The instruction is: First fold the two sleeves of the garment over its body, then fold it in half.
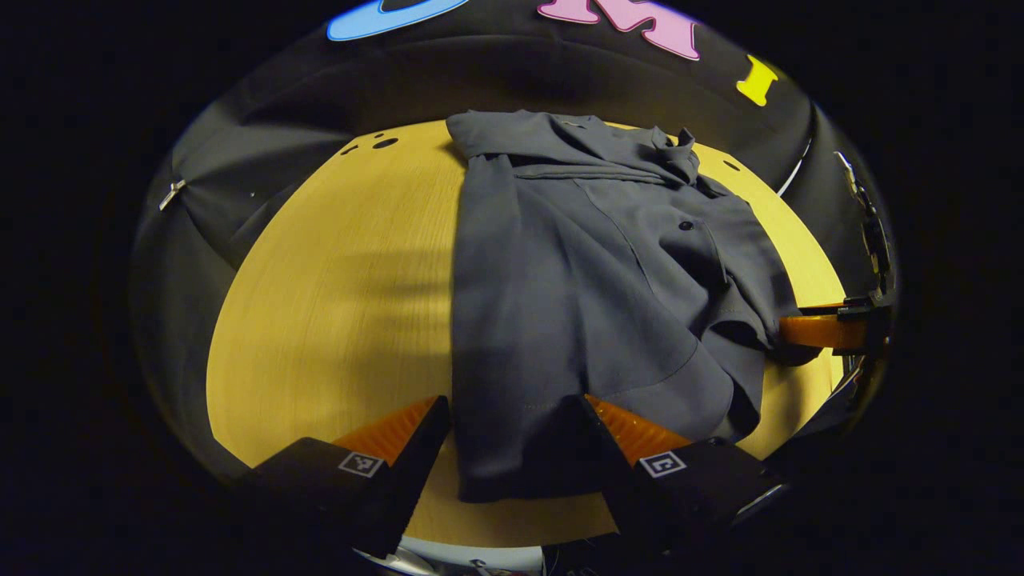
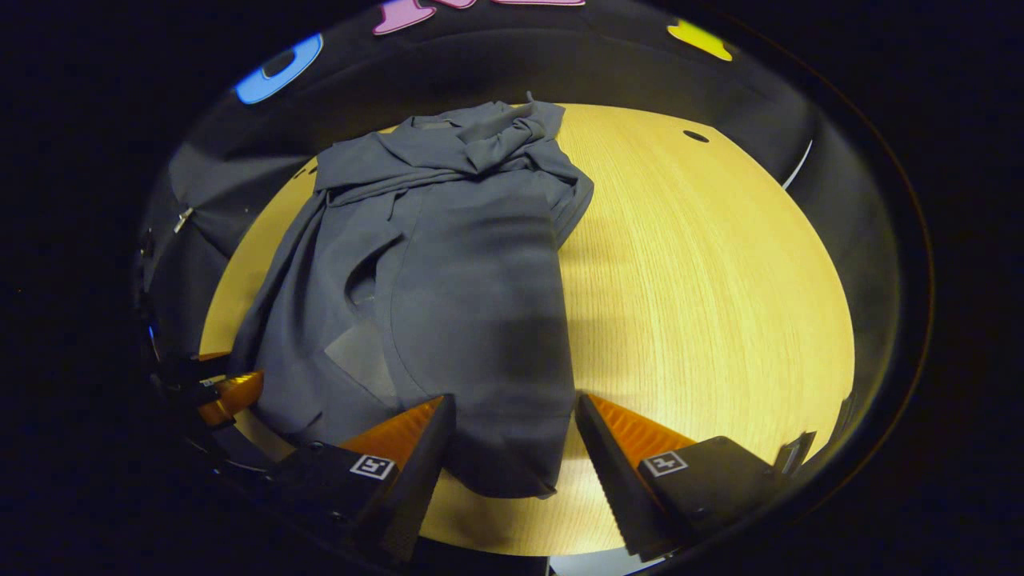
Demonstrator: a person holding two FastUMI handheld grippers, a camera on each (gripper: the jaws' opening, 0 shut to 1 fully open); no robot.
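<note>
A grey shirt (image 1: 592, 280) is laid on the yellow tabletop (image 1: 336, 304), collar (image 1: 632, 144) at the far edge, hem toward the near edge. Both sleeves appear to be folded over the body already, giving a narrow stack; the fold near the collar is bunched rather than flat.

The left tongs (image 1: 516, 456) are spread, with the near left corner of the hem lying between the fingers. The right tongs (image 2: 512, 448) are likewise spread about the near right corner (image 2: 512, 456). Whether either finger touches cloth cannot be told; nothing is pinched.

This placement is judged to serve the half fold: both hem corners are bracketed so that they can be gripped together and carried toward the collar. The loose bunching may shift when the hem is raised.
</note>
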